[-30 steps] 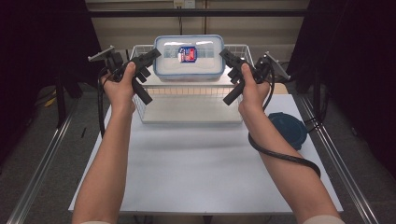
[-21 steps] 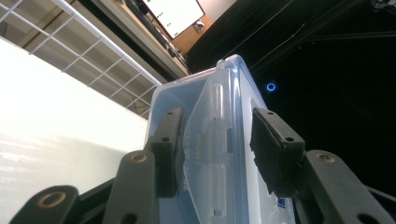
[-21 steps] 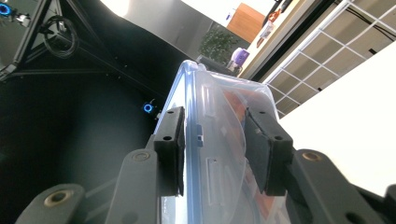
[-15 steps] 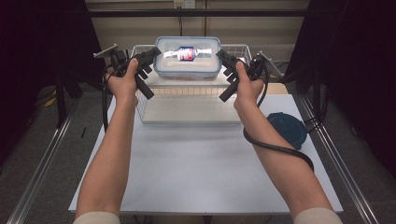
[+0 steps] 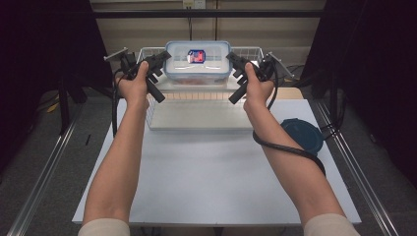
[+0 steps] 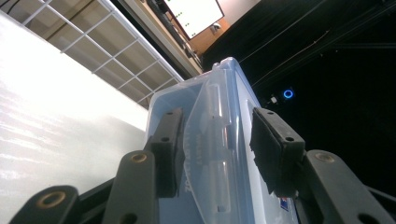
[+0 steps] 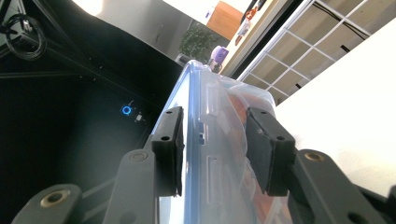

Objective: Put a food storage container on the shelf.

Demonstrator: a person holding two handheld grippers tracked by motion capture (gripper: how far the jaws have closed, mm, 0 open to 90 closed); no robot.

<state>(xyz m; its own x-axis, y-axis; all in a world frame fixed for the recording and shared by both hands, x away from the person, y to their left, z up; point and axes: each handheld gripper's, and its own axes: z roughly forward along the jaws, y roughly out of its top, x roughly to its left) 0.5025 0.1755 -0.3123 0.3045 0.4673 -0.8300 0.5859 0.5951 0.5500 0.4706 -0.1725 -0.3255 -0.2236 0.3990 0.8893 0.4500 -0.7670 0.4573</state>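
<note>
My left fingers (image 6: 215,154) are clamped on one short end of the clear plastic food box with the blue-rimmed lid (image 5: 197,61), one pad under the lid's lip and the other on top, right across the lock tab. My right fingers (image 7: 215,154) hold the opposite end the same way, pads on either side of the lid edge and its tab. I grip at both ends because the box is wide and smooth; one pinch would let it swing or slip, while two opposed holds keep it level, so the reddish contents I can make out through the wall stay put.

In the high view the left gripper (image 5: 160,61) and right gripper (image 5: 235,61) point inward at each other, with the box hanging between them. It sits above the far half of the white wire basket (image 5: 147,98), which stands against the far edge of the white desk (image 5: 206,172). I judge I am carrying the box over the basket rim, either to lower it inside or to clear it; the box is raised enough that I cannot tell whether its base touches anything.

A round dark-blue lid (image 5: 302,135) lies near the desk's right edge, well apart from the box, beside my right forearm and the black cable (image 5: 285,147) trailing from that gripper.
</note>
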